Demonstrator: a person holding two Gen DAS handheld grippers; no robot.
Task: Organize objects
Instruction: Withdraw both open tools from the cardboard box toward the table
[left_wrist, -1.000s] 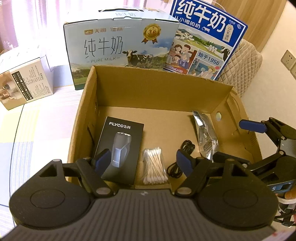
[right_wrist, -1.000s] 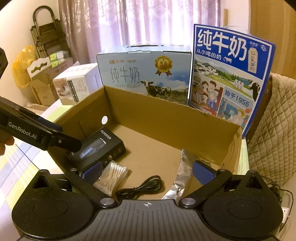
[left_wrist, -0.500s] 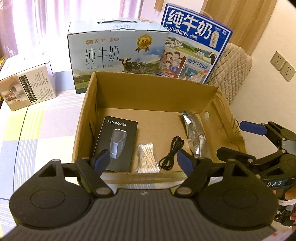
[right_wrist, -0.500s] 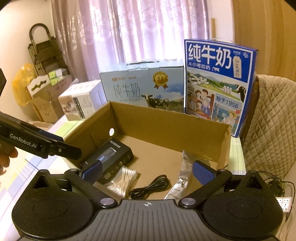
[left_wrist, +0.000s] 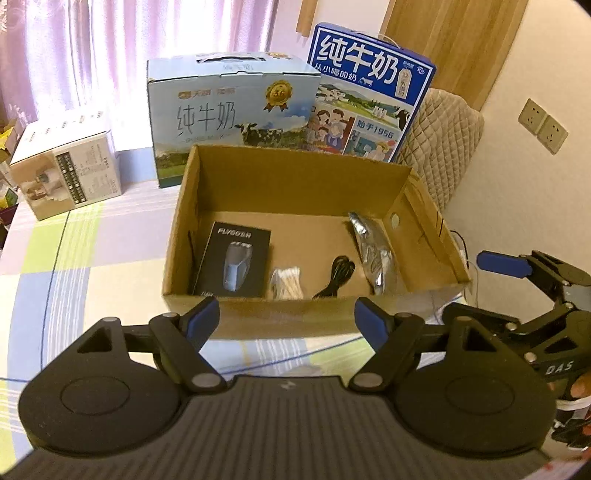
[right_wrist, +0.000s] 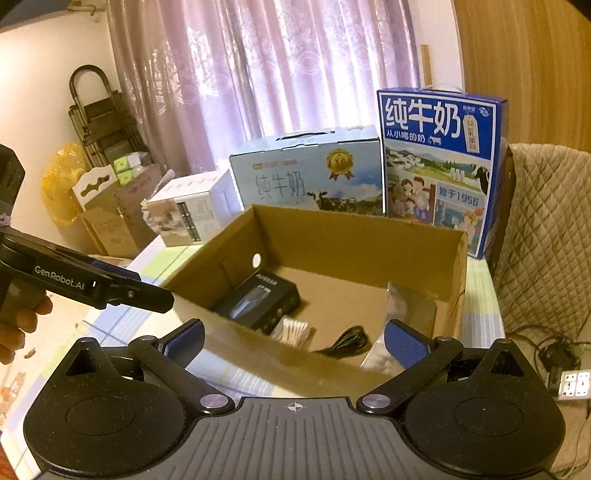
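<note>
The open cardboard box (right_wrist: 354, 236) holds a black shaver box (right_wrist: 258, 302), cotton swabs (right_wrist: 293, 330), a black cable (right_wrist: 347, 341) and a foil packet (right_wrist: 400, 306). The right gripper (right_wrist: 293, 341) hovers near, spread wide, empty.

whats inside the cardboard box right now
Four things lie on the floor of the cardboard box: a black shaver box, a bundle of cotton swabs, a coiled black cable and a silver foil pouch. The near wall hides the front strip of the floor.
</note>
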